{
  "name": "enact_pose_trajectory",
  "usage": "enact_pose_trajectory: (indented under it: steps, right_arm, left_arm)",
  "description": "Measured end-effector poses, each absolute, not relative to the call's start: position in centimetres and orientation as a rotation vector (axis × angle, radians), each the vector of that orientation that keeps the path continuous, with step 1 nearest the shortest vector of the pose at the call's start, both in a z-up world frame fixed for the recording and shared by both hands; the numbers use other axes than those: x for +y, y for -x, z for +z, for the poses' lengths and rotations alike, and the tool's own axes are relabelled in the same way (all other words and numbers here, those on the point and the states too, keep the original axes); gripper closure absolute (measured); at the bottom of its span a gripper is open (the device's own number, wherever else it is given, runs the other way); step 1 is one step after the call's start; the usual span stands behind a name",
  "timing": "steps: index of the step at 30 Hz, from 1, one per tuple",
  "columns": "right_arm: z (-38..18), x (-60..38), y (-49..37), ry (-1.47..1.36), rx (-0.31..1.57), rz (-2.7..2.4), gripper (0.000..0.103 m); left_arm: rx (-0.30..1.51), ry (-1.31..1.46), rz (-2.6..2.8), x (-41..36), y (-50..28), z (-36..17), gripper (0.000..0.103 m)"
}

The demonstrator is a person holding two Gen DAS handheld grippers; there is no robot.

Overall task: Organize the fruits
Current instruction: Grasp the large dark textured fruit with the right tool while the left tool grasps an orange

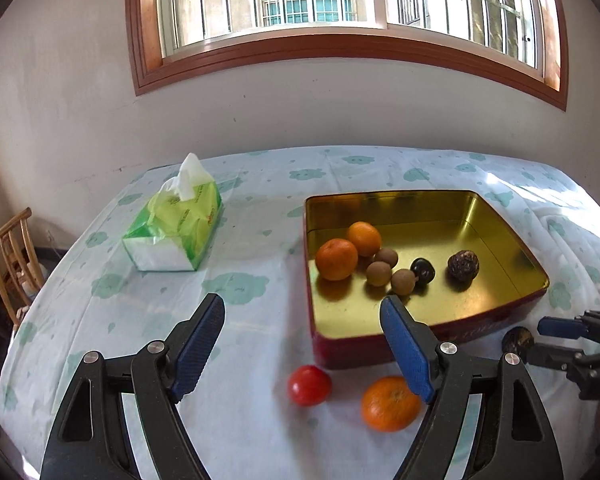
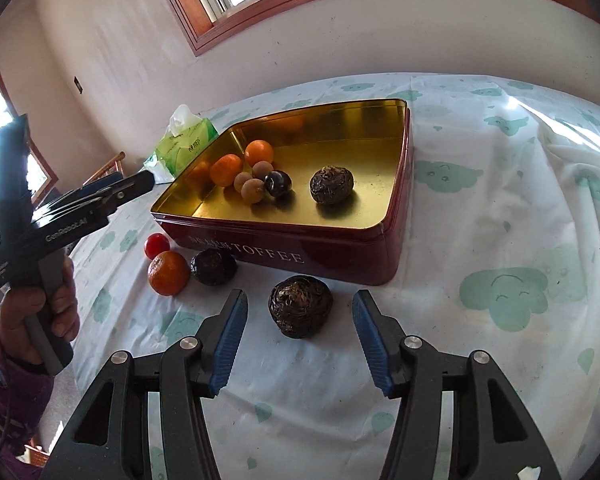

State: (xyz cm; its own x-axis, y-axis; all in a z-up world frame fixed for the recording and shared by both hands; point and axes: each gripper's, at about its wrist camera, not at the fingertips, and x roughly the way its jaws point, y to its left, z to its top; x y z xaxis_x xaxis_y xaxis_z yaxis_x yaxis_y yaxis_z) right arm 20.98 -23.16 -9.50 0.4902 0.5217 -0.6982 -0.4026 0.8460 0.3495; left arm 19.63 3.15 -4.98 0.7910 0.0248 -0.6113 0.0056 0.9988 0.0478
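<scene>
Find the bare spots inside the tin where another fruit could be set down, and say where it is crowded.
Inside the toffee tin, bare floor lies right of the wrinkled dark fruit up to the right wall, and along the near wall. The left side is crowded: two oranges, three longans and a glossy dark fruit cluster together.

Ahead of our spread right gripper (image 2: 300,338), one dark wrinkled fruit (image 2: 301,306) sits on bare cloth. Beyond it the tin (image 2: 312,246) wall blocks us. Left, the orange (image 2: 168,273), second dark fruit (image 2: 213,267) and tomato (image 2: 157,245) crowd together.
</scene>
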Motion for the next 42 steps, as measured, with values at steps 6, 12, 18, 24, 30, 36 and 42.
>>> enact_pose_trajectory:
  steps: [6, 12, 18, 24, 30, 36, 42]
  right_arm:
    - [-10.4, -21.5, -22.1, -0.105, 0.932, 0.537, 0.051]
    - [-10.0, -21.3, -21.2, -0.057, 0.915, 0.498, 0.069]
    - [-10.5, -26.3, -19.5, -0.051, 0.892, 0.328, 0.069]
    - [-10.9, -28.7, -19.4, -0.167, 0.897, 0.341, 0.069]
    - [-11.2, -29.7, -19.4, -0.247, 0.896, 0.378, 0.068]
    - [-11.2, -29.6, -19.4, -0.252, 0.896, 0.381, 0.068]
    - [-11.2, -29.4, -19.5, -0.236, 0.898, 0.374, 0.068]
  left_arm:
    - [0.678, -0.013, -0.082, 6.1, -14.4, -6.9, 0.023]
    - [0.679, -0.050, -0.290, 4.1, -11.5, -6.9, 0.024]
    - [0.651, -0.224, -0.482, -2.4, -12.9, -5.1, 0.045]
    - [0.704, -0.232, -0.546, -4.6, -16.6, -4.8, 0.061]
    - [0.812, -0.244, -0.445, -2.4, -18.5, -7.7, 0.061]
    - [0.792, -0.273, -0.371, -1.4, -19.3, -9.3, 0.061]
    - [0.796, -0.226, -0.359, -0.1, -20.3, -10.1, 0.060]
